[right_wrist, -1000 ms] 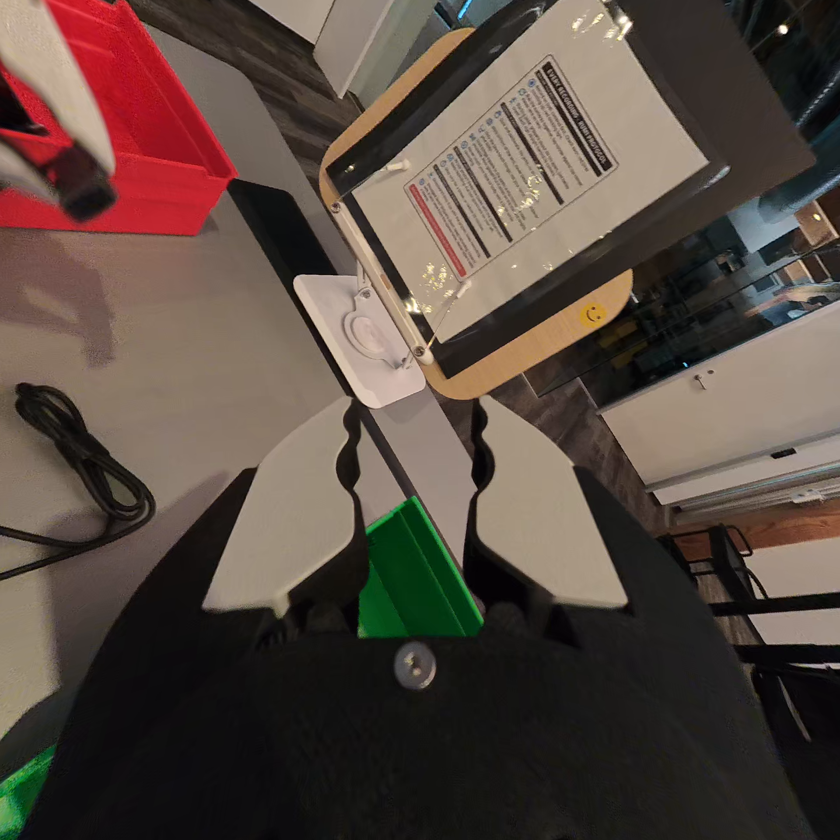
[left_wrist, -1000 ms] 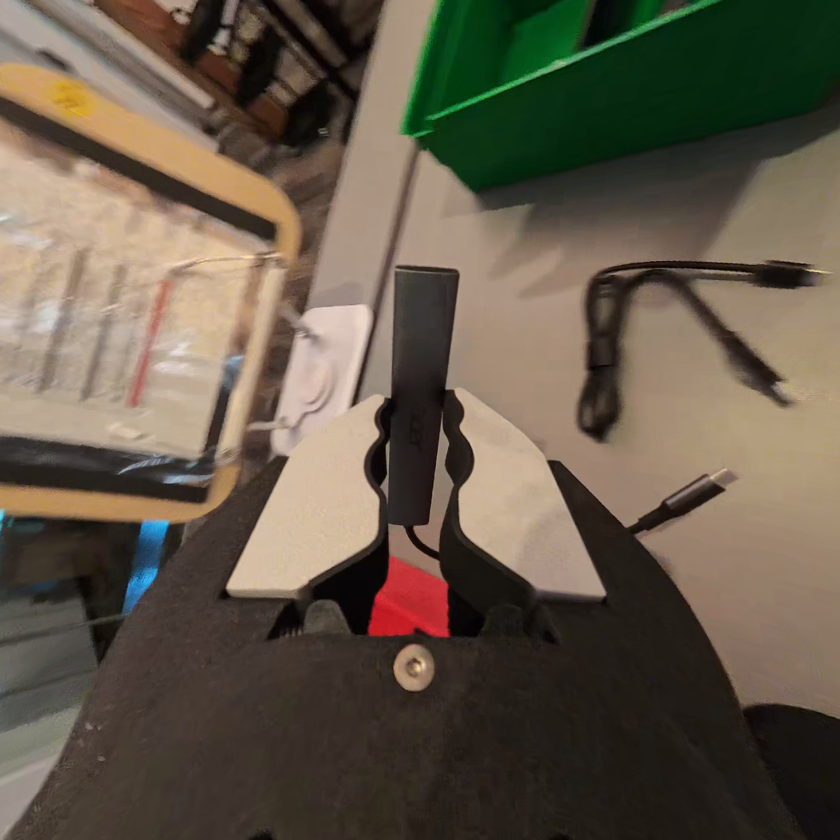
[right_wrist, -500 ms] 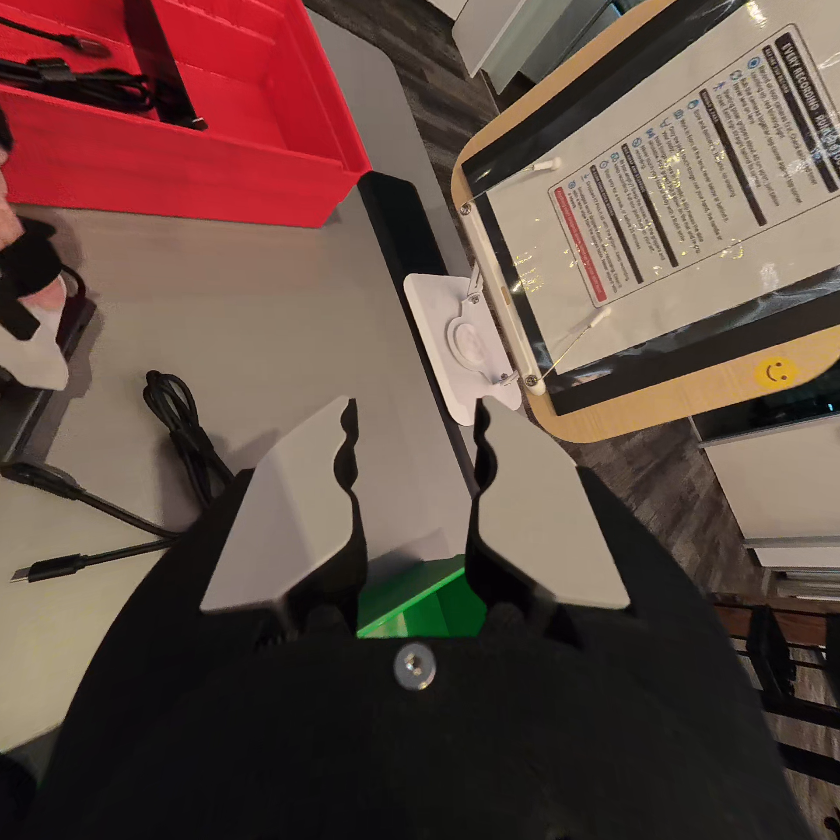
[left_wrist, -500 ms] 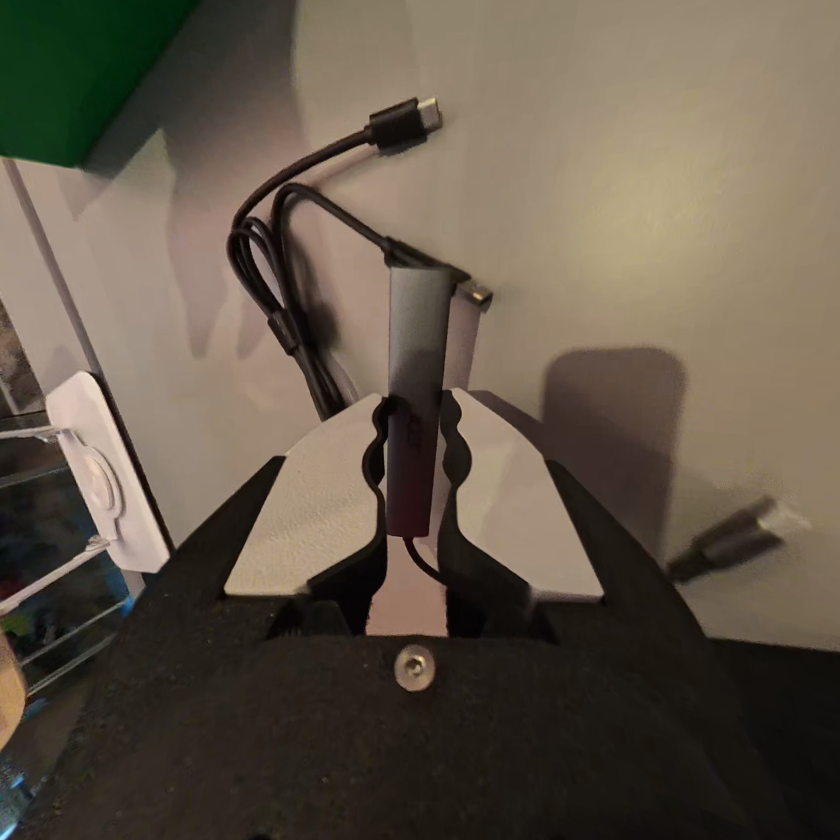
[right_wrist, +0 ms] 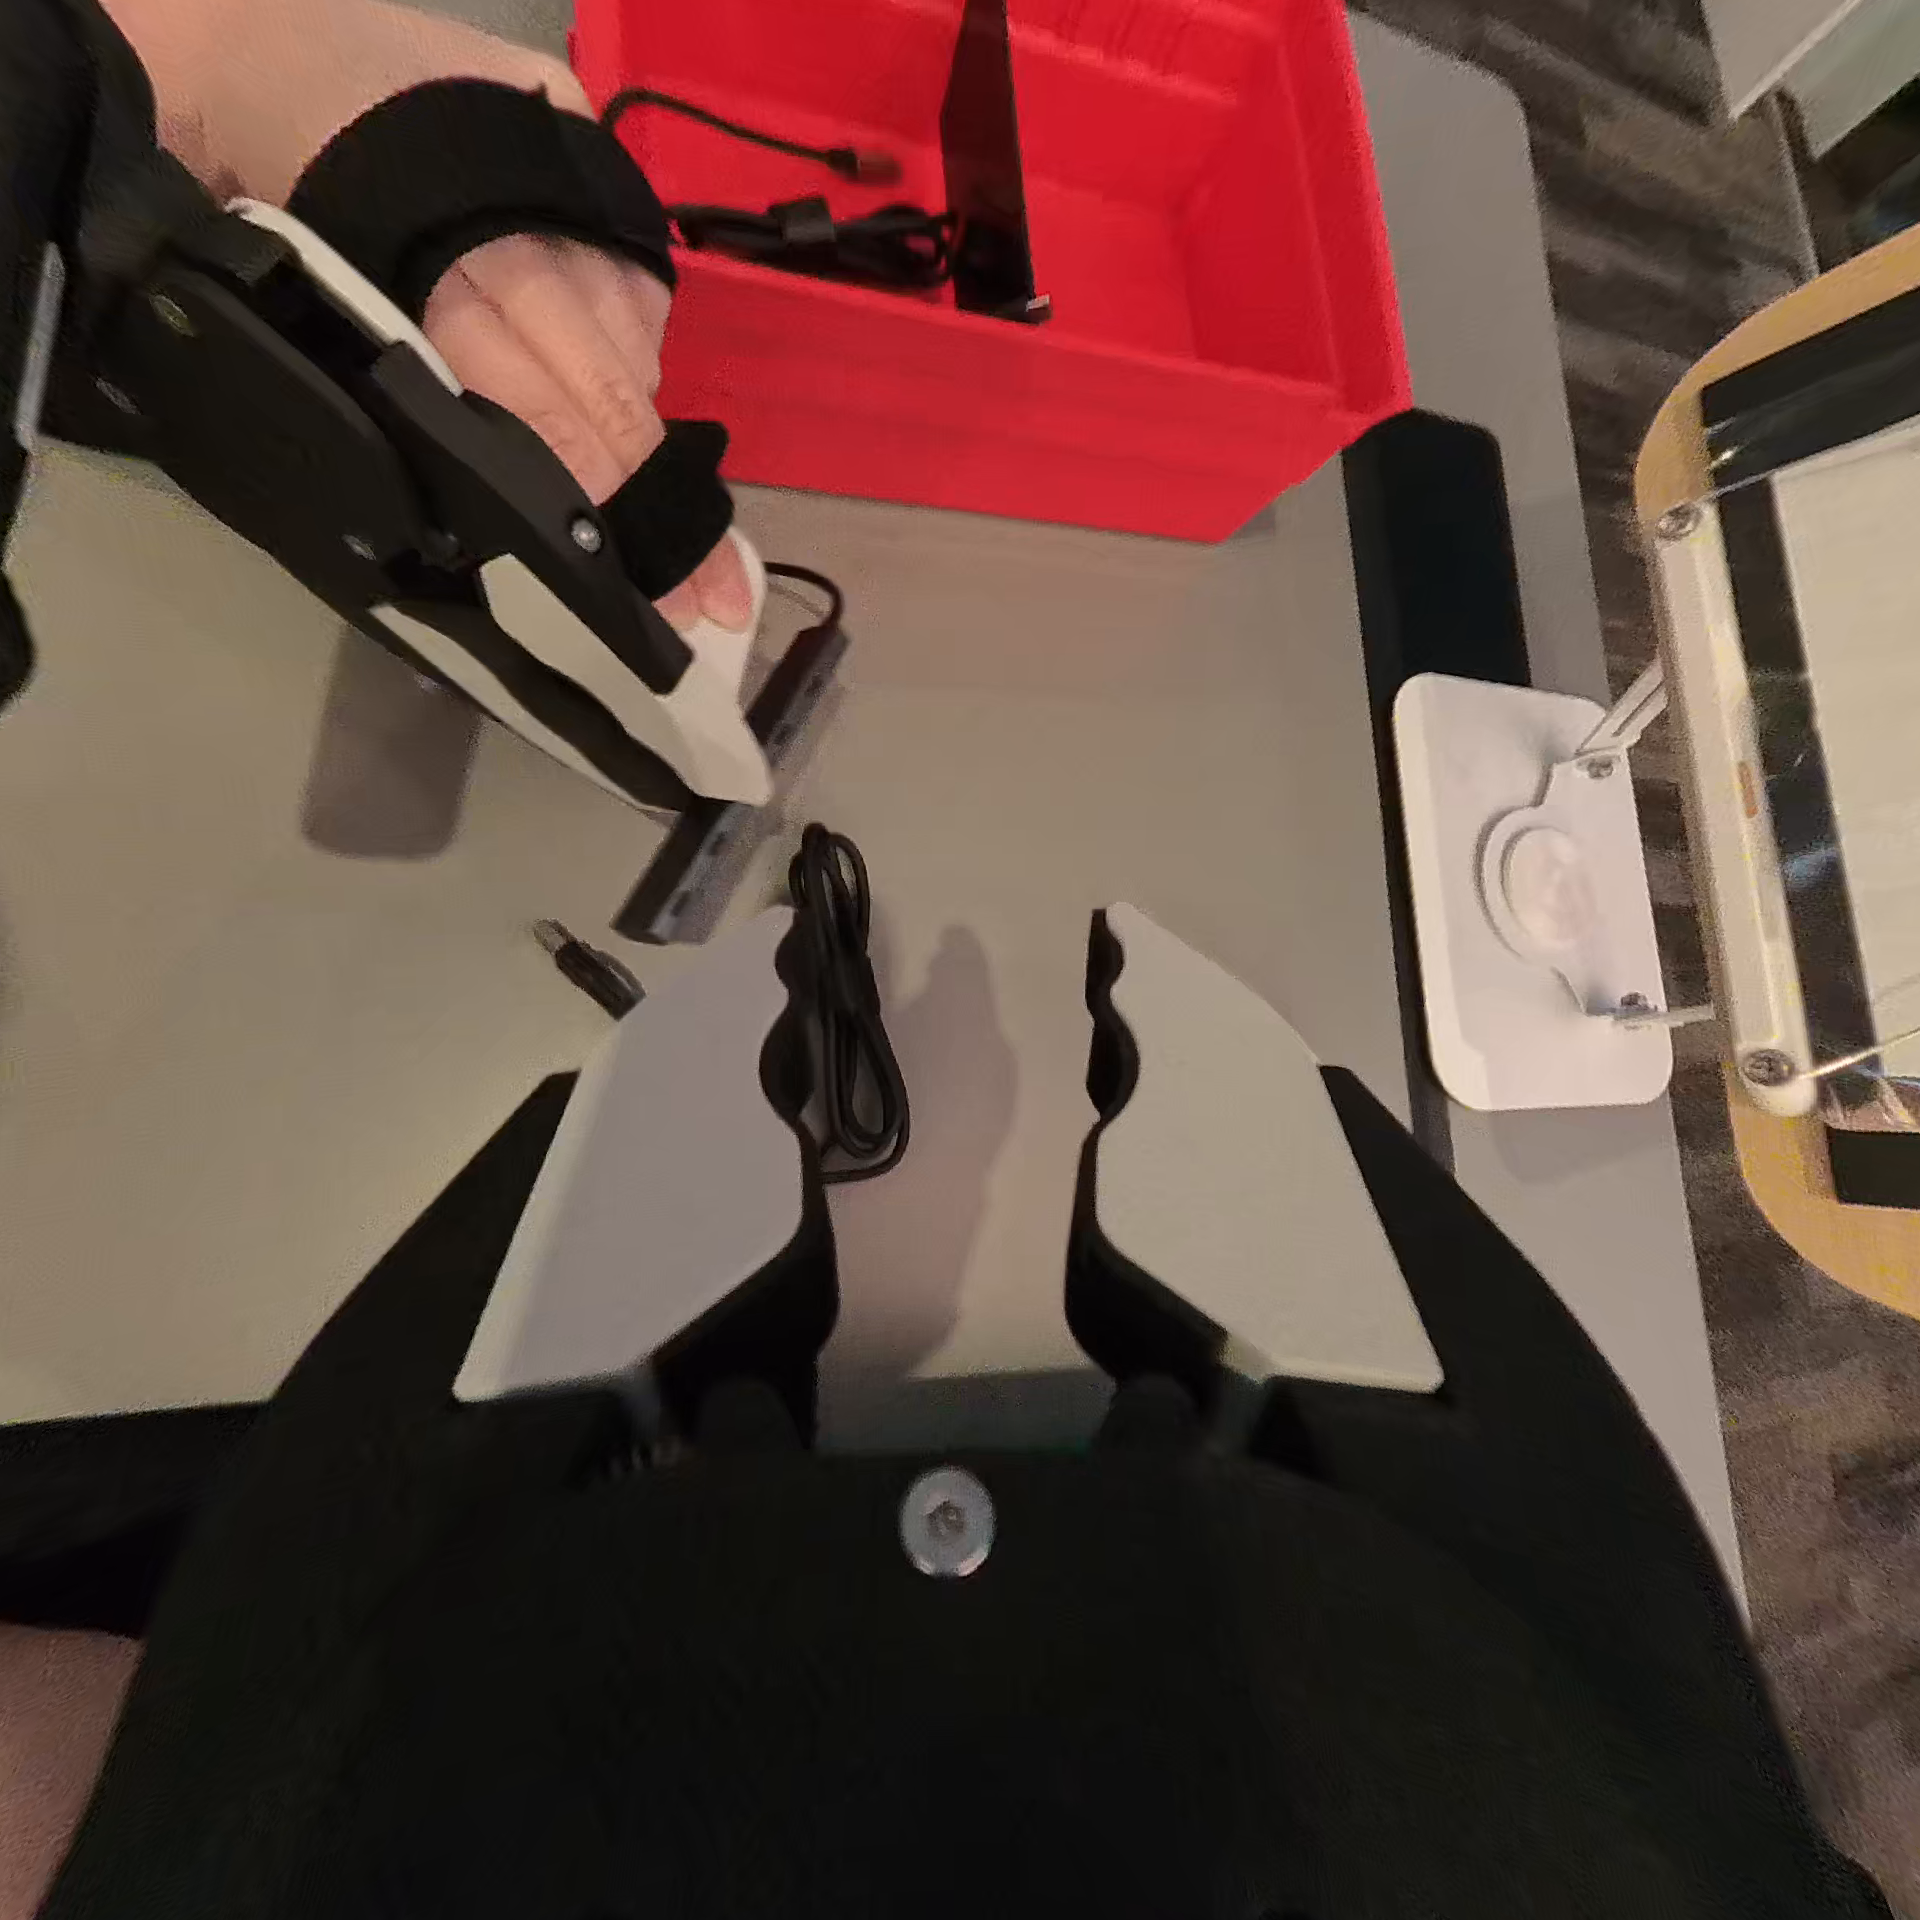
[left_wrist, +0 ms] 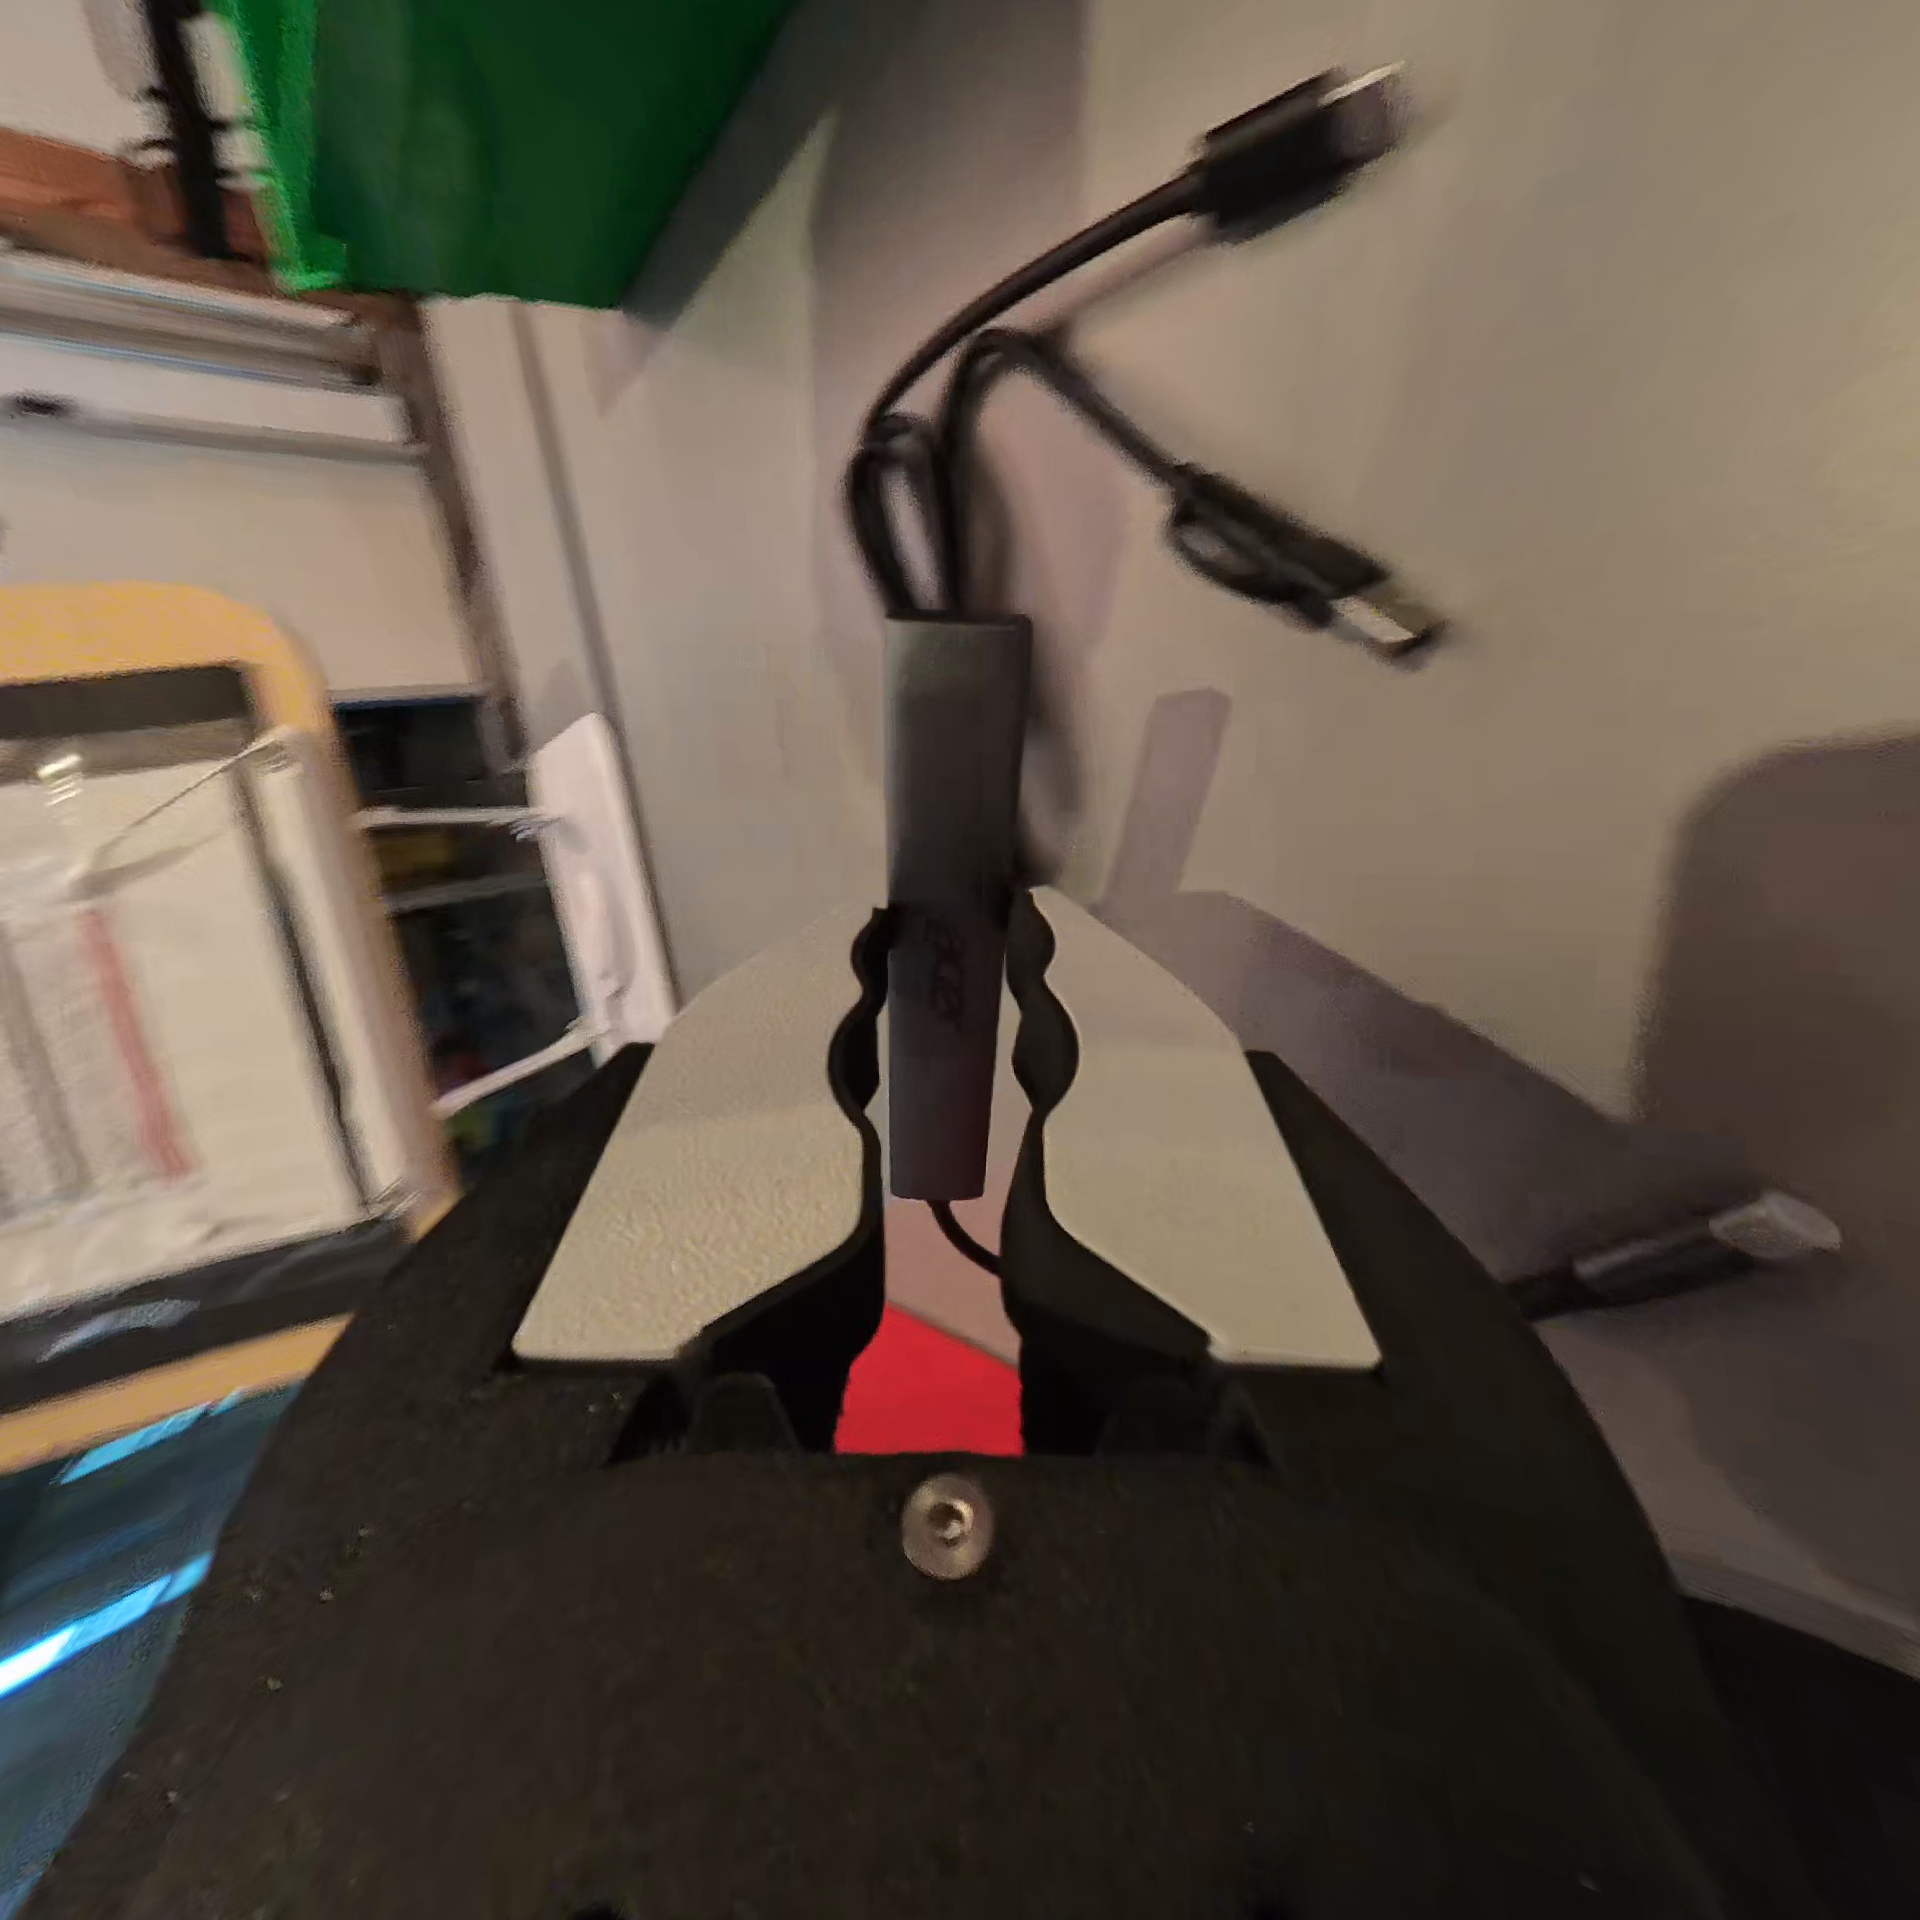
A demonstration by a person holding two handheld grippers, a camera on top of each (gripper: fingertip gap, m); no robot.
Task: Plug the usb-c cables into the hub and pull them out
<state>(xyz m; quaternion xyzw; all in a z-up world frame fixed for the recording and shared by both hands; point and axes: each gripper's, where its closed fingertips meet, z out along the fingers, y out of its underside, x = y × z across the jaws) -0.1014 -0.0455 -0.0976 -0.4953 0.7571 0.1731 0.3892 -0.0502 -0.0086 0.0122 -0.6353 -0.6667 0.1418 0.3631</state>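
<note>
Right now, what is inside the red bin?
The red bin holds a bundled black cable in its left compartment, beside an upright black divider. The right compartment shows nothing; the near wall hides its lower floor.

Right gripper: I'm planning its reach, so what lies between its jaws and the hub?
In the right wrist view, only the coiled black cable on bare grey table separates the right gripper from the hub.

Black cable (right_wrist: 844, 997) between parted gripper (right_wrist: 940, 925) fingers
</note>
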